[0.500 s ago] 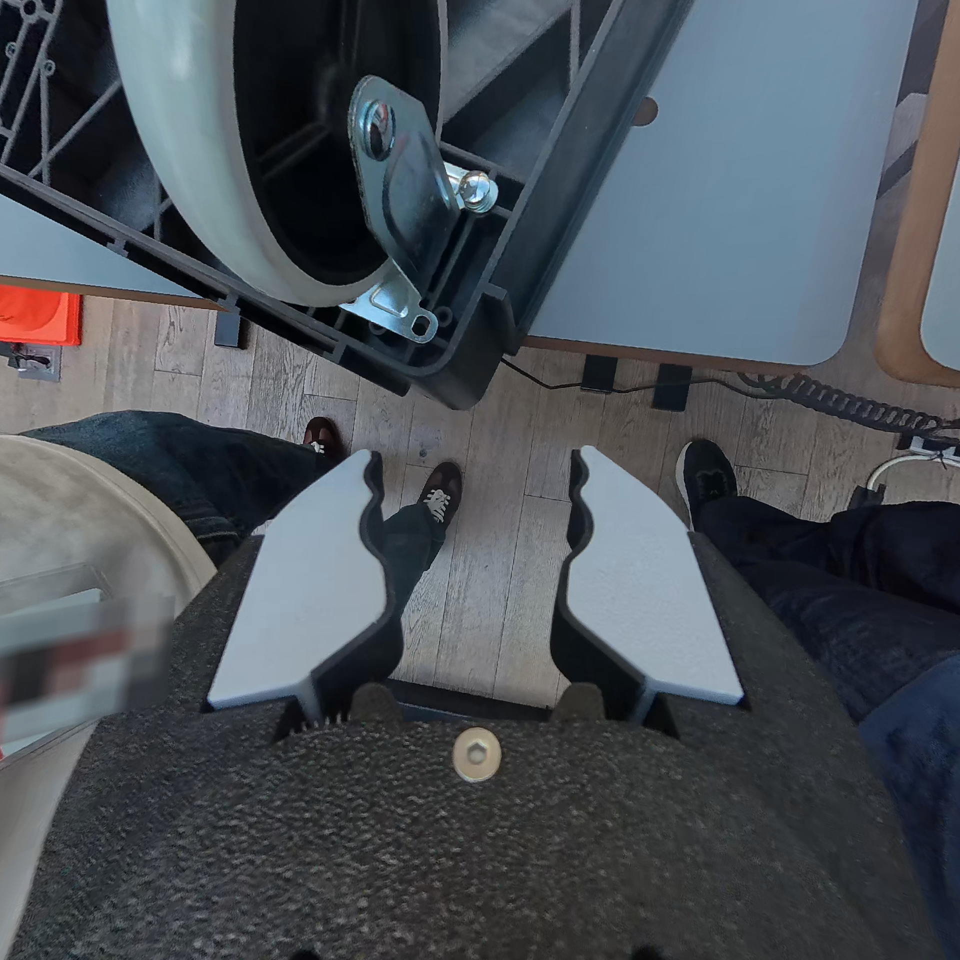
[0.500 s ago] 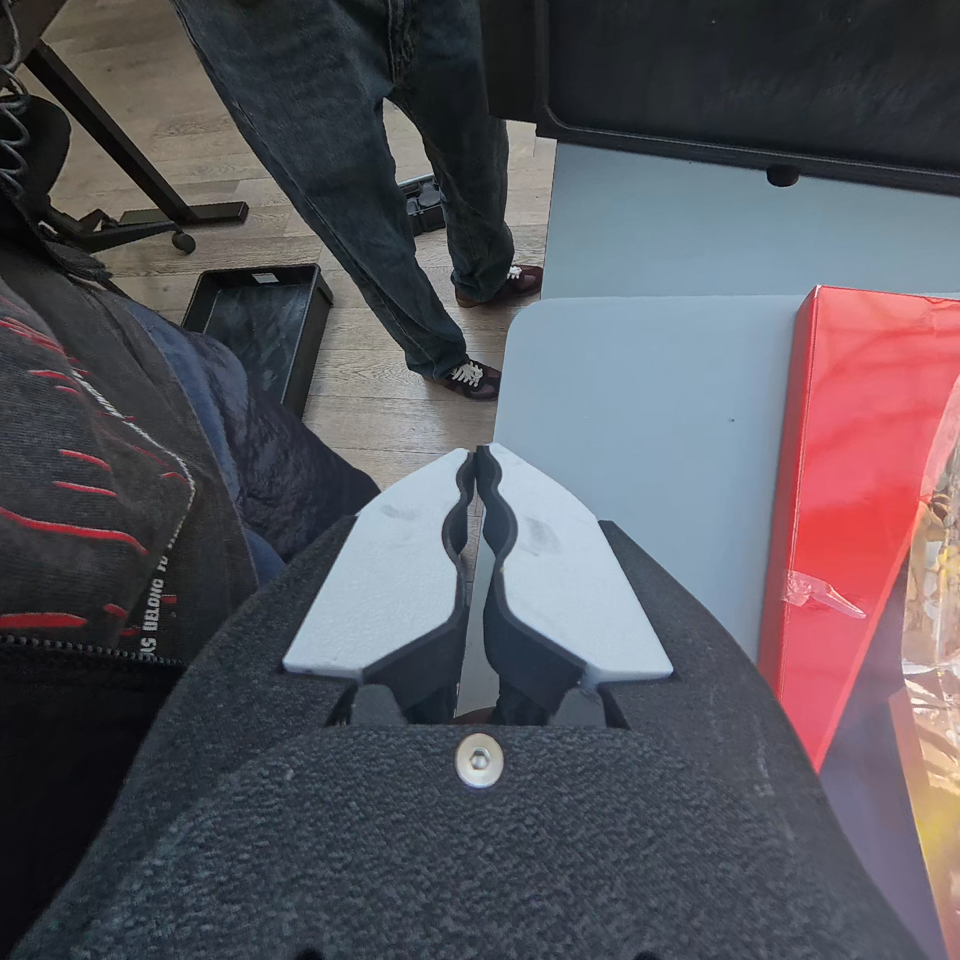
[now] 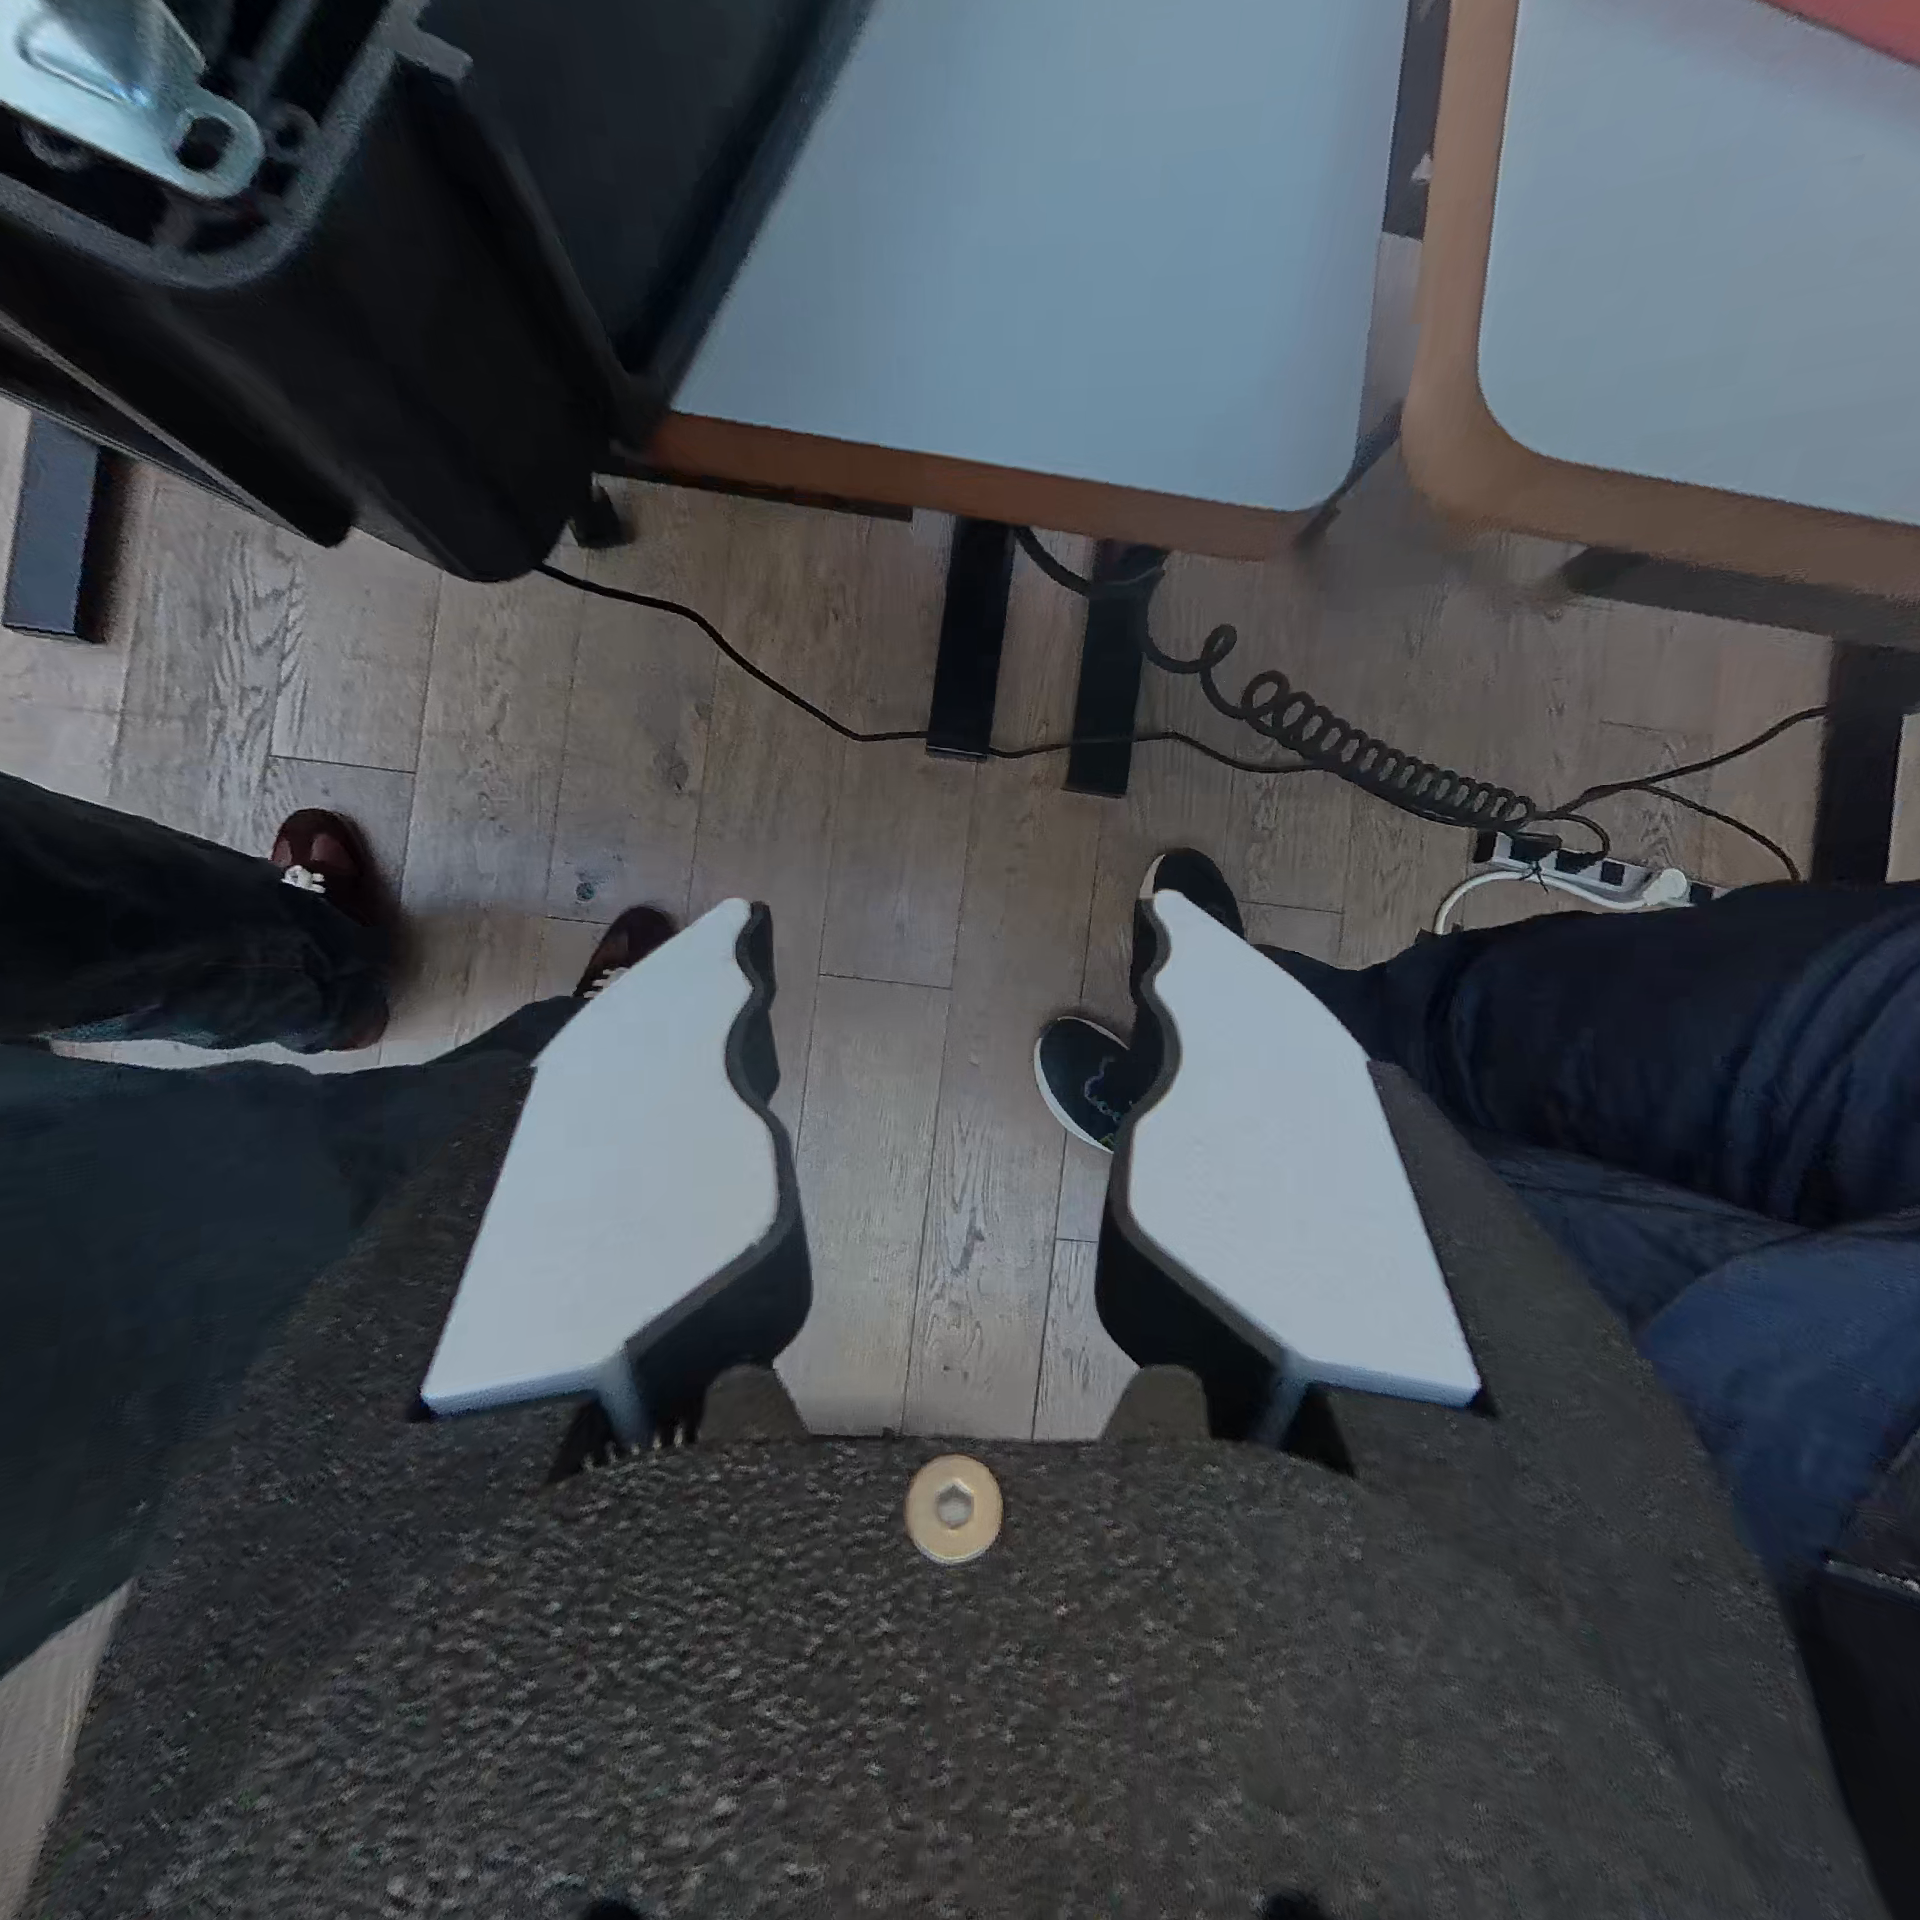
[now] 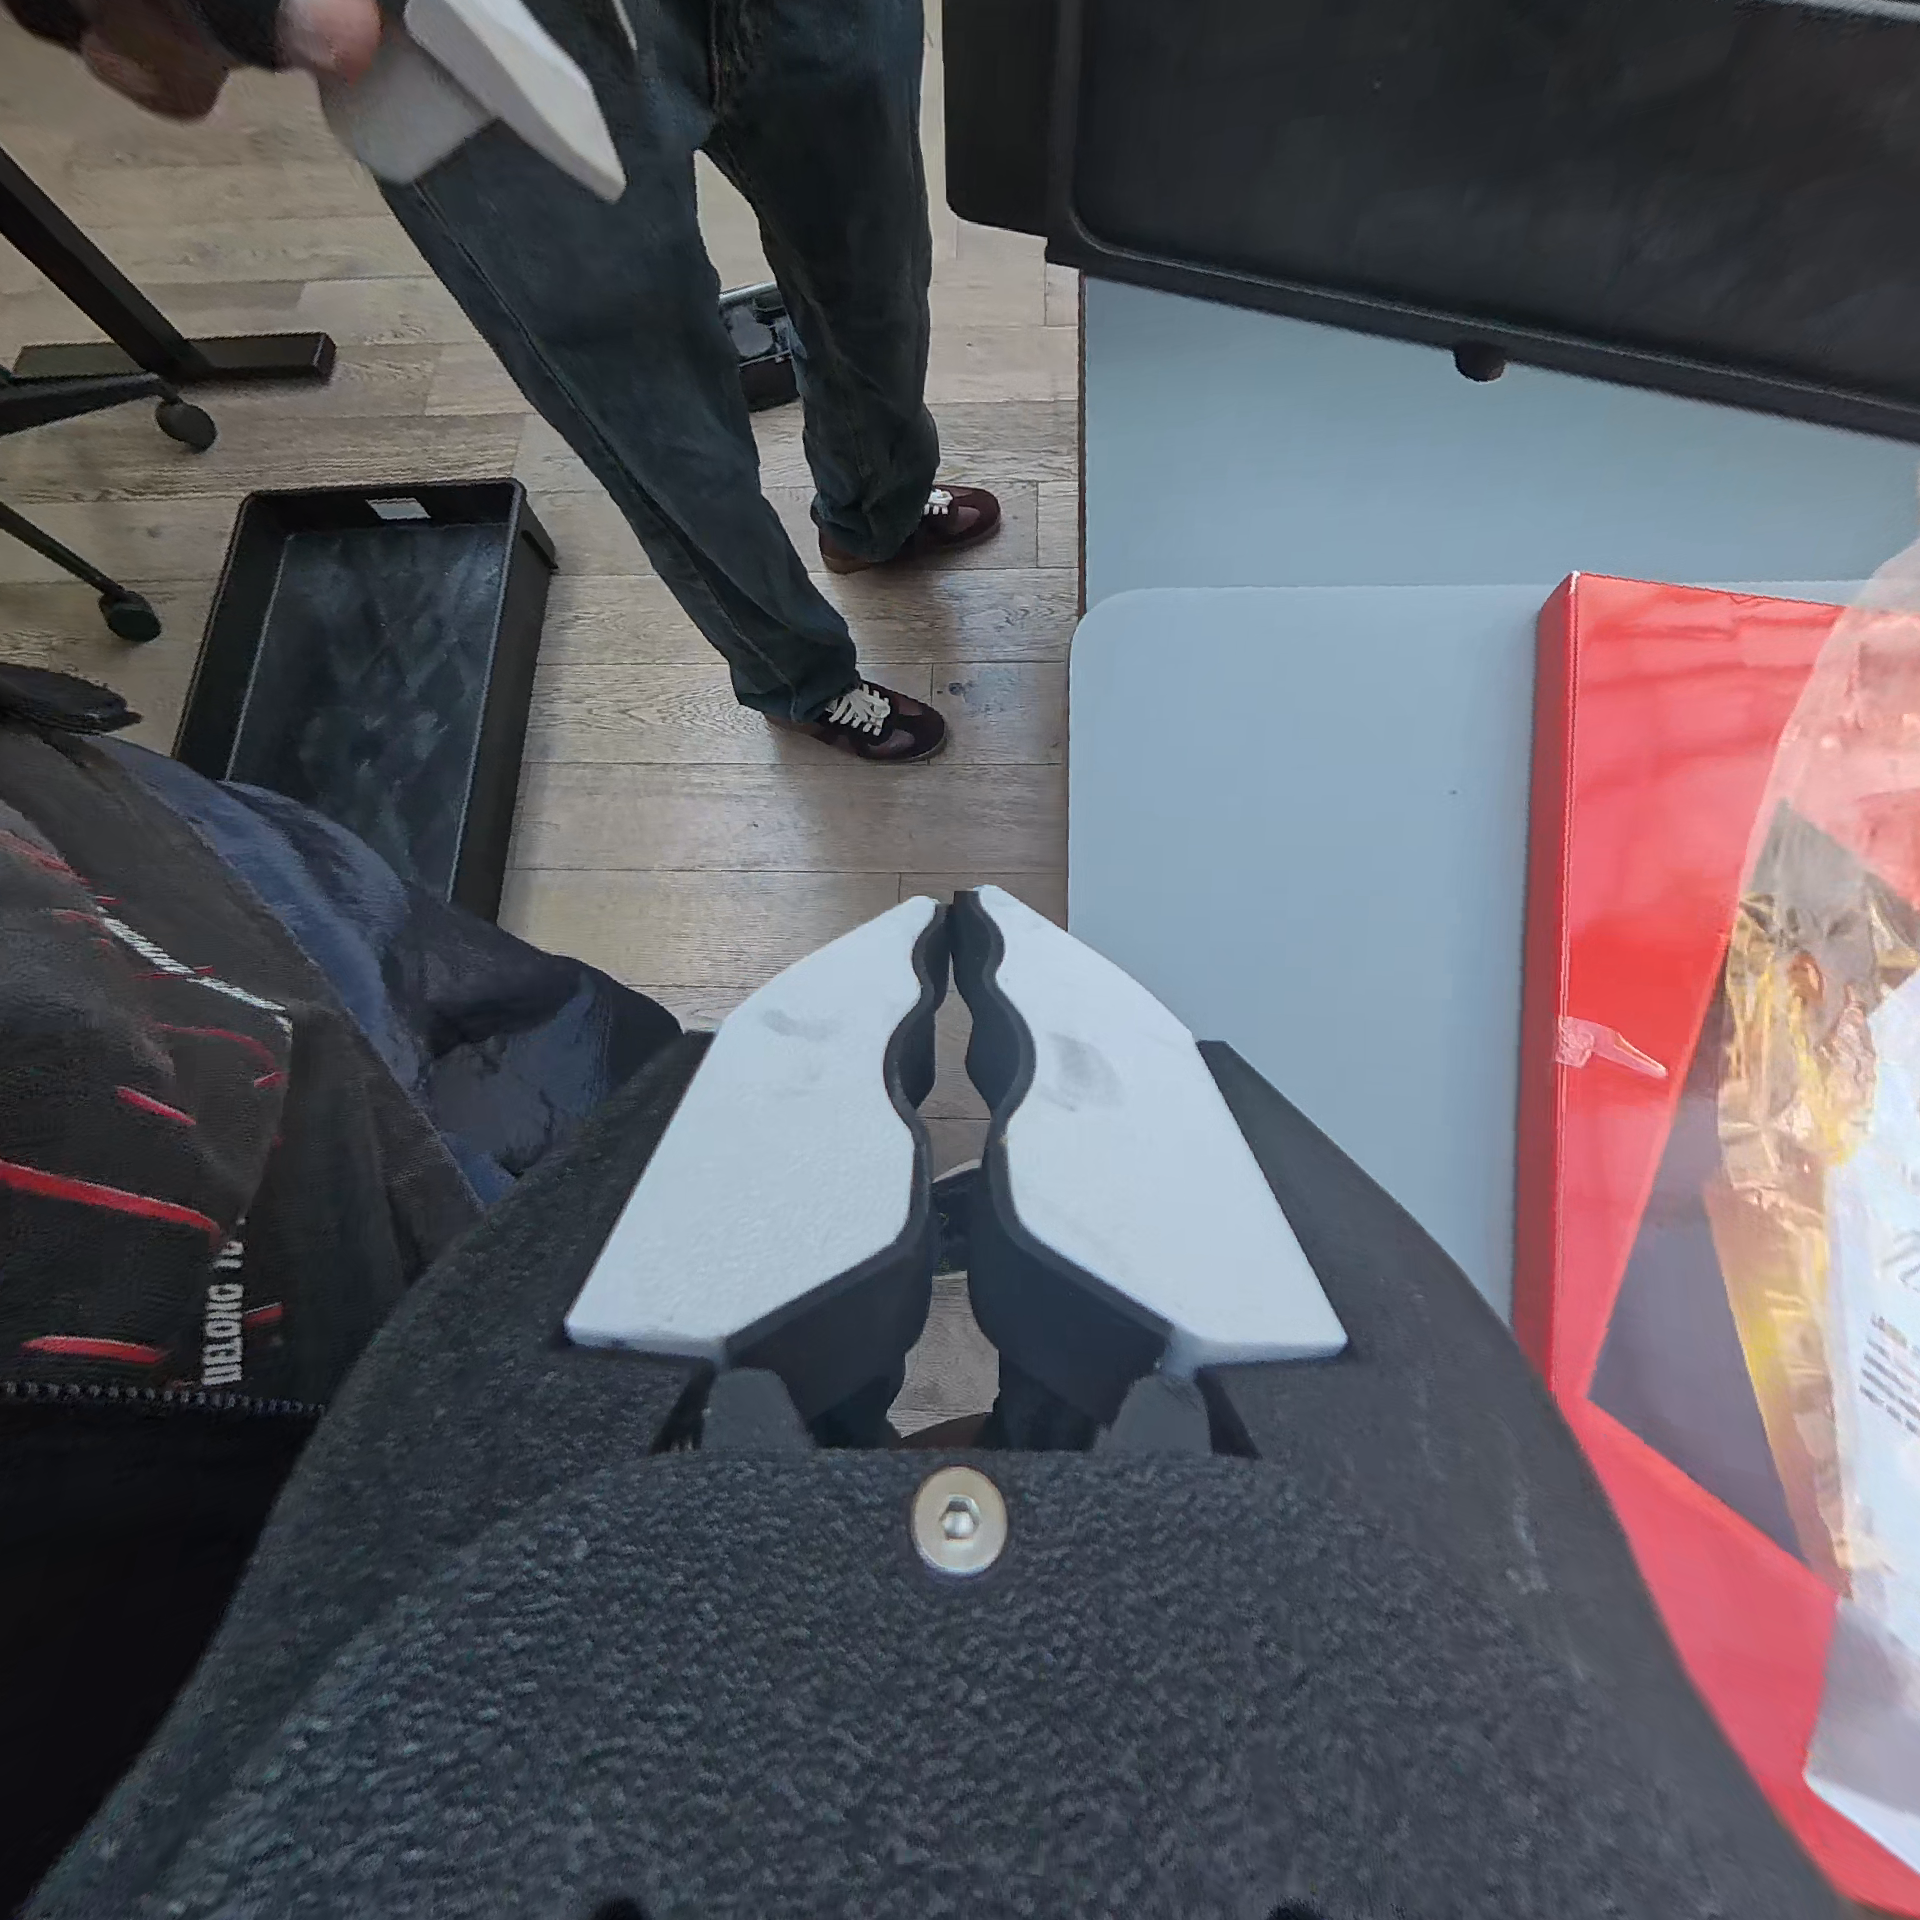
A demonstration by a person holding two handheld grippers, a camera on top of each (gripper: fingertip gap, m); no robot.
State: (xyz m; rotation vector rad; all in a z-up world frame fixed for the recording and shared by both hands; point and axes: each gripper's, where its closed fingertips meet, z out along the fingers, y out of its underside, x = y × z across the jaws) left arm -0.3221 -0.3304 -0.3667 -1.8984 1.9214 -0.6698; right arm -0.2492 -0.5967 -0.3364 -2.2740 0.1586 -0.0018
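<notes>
The left wrist view looks steeply down past a desk [image 3: 1039,260] edge onto the wooden floor [image 3: 727,748]. The right wrist view looks down and forward along the desk's [image 4: 1278,831] left edge. Both views share the floor and a standing person's maroon shoes [image 4: 883,717].

Soft daylight, wide-angle edge distortion, slight motion blur in left view.

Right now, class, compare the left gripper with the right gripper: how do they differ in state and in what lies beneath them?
1. The left gripper is open with a wide gap; the right gripper is shut, tips meeting.
2. The left gripper hangs over wooden floor between people's shoes; the right gripper hangs at the edge of a grey table bearing a red box.
Both have pale wavy-edged fingers, and both are empty.
</notes>
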